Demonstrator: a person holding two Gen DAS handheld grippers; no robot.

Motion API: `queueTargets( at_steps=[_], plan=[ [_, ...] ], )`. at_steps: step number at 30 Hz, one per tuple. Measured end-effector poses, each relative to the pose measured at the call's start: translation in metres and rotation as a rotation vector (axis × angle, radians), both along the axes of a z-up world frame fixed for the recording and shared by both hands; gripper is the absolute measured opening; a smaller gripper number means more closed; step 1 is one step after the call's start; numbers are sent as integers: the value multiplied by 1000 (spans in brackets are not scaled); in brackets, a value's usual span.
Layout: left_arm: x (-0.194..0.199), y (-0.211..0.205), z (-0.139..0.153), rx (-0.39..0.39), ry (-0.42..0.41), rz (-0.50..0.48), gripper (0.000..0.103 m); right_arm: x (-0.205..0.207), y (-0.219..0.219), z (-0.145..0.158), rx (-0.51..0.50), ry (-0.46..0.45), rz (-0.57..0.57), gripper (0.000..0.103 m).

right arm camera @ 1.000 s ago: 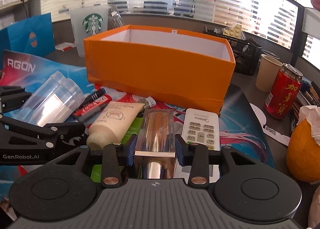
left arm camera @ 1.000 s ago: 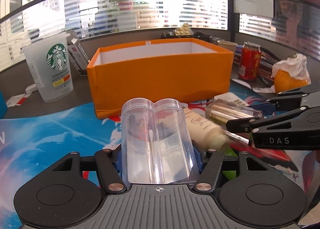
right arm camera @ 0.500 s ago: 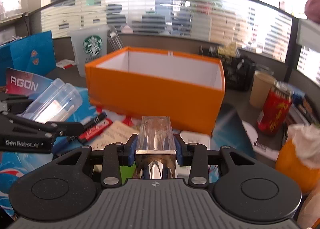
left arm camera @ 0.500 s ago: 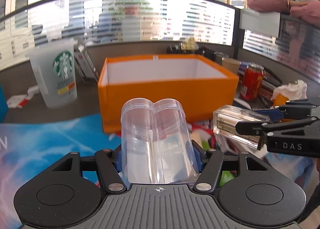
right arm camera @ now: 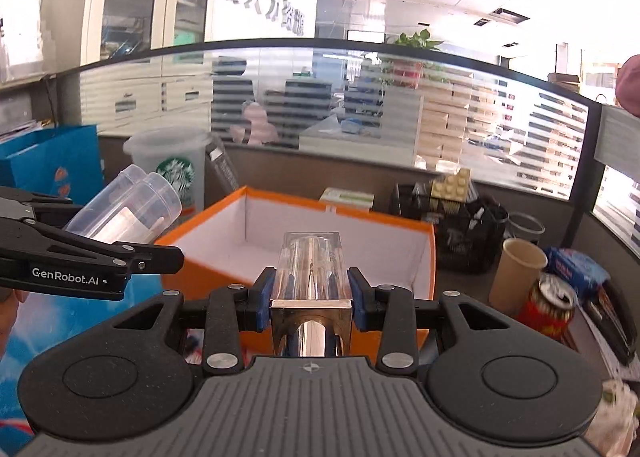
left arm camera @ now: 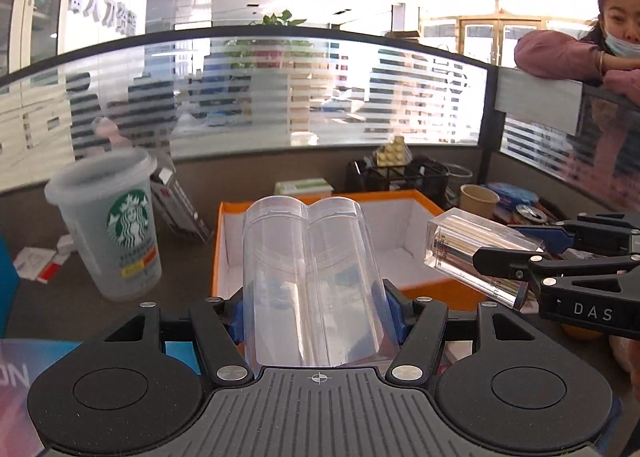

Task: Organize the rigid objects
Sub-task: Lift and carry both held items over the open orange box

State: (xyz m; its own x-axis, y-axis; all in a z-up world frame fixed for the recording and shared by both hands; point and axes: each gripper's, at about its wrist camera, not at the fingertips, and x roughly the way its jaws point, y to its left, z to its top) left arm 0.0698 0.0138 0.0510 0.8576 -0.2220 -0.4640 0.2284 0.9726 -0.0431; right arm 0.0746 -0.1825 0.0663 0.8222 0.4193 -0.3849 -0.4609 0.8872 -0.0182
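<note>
Holding two things aloft, I see both tools loaded. My left tool (left arm camera: 316,309) is clenched on a clear double-tube container (left arm camera: 312,277), its far end reaching over the near wall of the orange box (left arm camera: 420,285). My right tool (right arm camera: 311,299) grips a clear square bottle (right arm camera: 311,269) by its sides, pointing at the same box (right arm camera: 208,257), whose white inside is open. A Starbucks cup (left arm camera: 116,233) stands left of the box on the counter (left arm camera: 60,309); a red can (right arm camera: 550,307) and paper cup (right arm camera: 516,275) sit right of it.
</note>
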Motion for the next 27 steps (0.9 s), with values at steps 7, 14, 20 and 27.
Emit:
queueTargets(
  at_steps=[7,14,20,27],
  plan=[
    [37,-4,5,1,43,13,61,30,0,6,18,8,-18,35],
    [88,-13,2,-15,126,-1,61,71,6,-1,22,65,-32,35],
    [146,-24,-17,18,234,36,61,108,17,-13,-2,120,-38,35],
    [179,-33,-43,49,337,60,61,142,20,-32,-10,210,-44,35]
  ],
)
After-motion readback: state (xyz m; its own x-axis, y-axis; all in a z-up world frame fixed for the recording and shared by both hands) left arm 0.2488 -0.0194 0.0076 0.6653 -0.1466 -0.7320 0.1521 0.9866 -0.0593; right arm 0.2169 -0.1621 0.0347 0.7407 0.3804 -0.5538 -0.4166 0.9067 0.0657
